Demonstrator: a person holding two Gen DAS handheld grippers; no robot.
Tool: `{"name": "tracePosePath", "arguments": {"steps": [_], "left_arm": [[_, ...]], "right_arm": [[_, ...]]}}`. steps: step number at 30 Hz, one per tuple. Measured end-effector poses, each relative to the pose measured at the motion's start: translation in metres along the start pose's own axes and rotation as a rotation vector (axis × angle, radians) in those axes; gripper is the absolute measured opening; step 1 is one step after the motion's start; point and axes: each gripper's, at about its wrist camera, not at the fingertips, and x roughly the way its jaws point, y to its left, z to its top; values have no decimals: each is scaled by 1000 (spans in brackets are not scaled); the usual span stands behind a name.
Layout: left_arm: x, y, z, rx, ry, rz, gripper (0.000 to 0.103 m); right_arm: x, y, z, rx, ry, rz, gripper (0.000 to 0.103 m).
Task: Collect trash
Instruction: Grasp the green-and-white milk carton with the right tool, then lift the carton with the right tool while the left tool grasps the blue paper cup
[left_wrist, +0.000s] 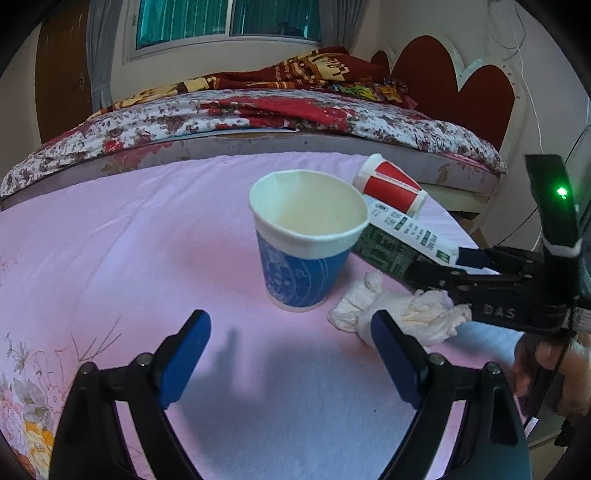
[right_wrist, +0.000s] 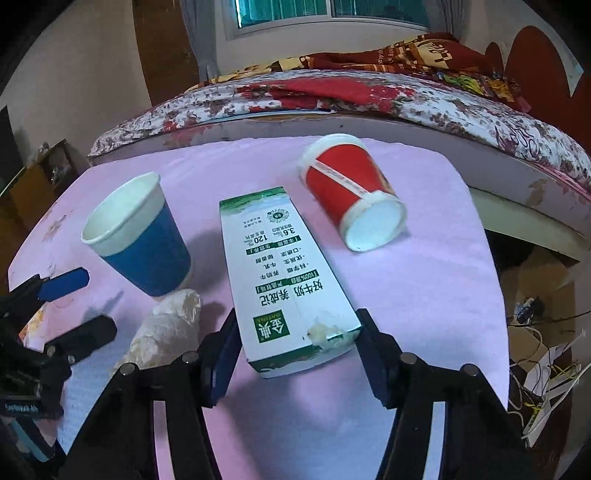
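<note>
Left wrist view: the left gripper hangs over the pink cloth with its jaws wide apart and nothing between them. Straight ahead of the jaws, a little beyond the tips, the blue cup stands upright with its mouth open to the top. Just beside the right fingertip lies the crumpled tissue, touching the cloth and partly hidden by that finger. Farther ahead and to the right, behind the blue cup, the carton lies flat, and the red cup lies on its side beyond it. The right gripper comes in from the right edge and reaches the near end of the carton.

Right wrist view: the right gripper has the near end of the carton between its jaws; both blue pads lie against the sides of the carton, so it grips it. The carton points away from the jaws along the cloth. Ahead and to the right of the jaws lies the red cup, its bottom turned to the camera. Ahead and to the left stands the blue cup. The tissue lies just outside the left finger. The left gripper shows at the left edge, open.
</note>
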Motion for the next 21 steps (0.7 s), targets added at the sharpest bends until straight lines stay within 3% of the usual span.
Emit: {"name": "tracePosePath", "arguments": {"steps": [4,6,11,21], "left_arm": [[2,5,2,-4,2,4,89],[4,6,1,-2,3,11,89],[1,9,1,-15,-11,20,89],[-15,-1,5,0,-36,8,89]], "right_arm": [[12,1,7,3,28,-18,67],[12,1,6,13,24,-3,61],[-18,12,5,9,-71,-56,59],[-68,36,2,-23,-176,-141,57]]}}
